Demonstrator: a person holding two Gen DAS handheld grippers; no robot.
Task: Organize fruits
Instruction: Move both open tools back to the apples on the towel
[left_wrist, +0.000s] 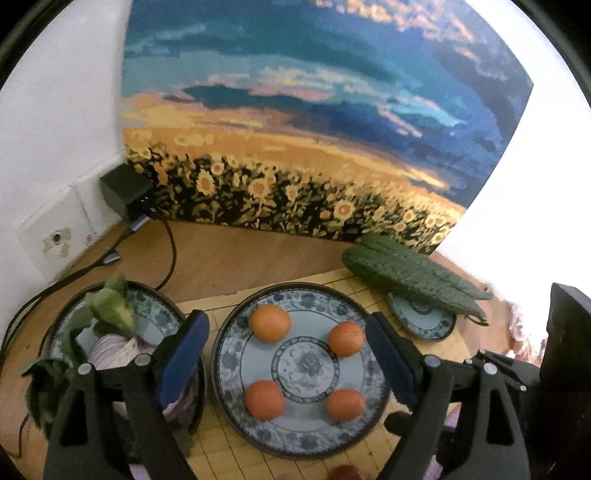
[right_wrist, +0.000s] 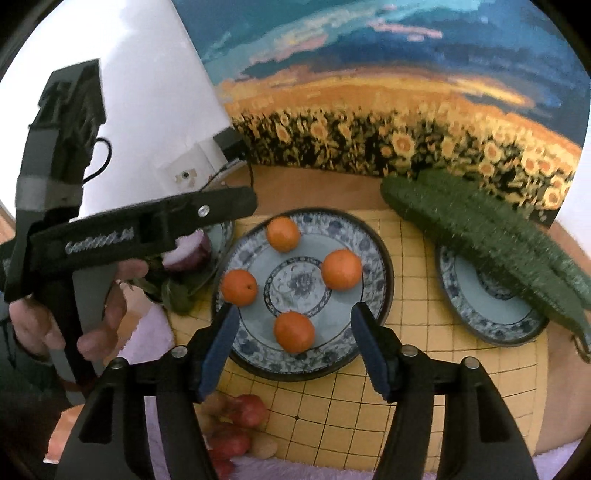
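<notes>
No readable text anywhere in either view. The left gripper, seen side-on from the right wrist camera, carries a pale embossed marking along its black body, but it is too blurred to spell out. The white wall plate shows a small red mark, also illegible. Plates and painting carry patterns only, no lettering

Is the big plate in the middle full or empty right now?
Partly filled. The middle plate holds four oranges spaced around its patterned centre, which is bare. Neither gripper touches them.
</notes>
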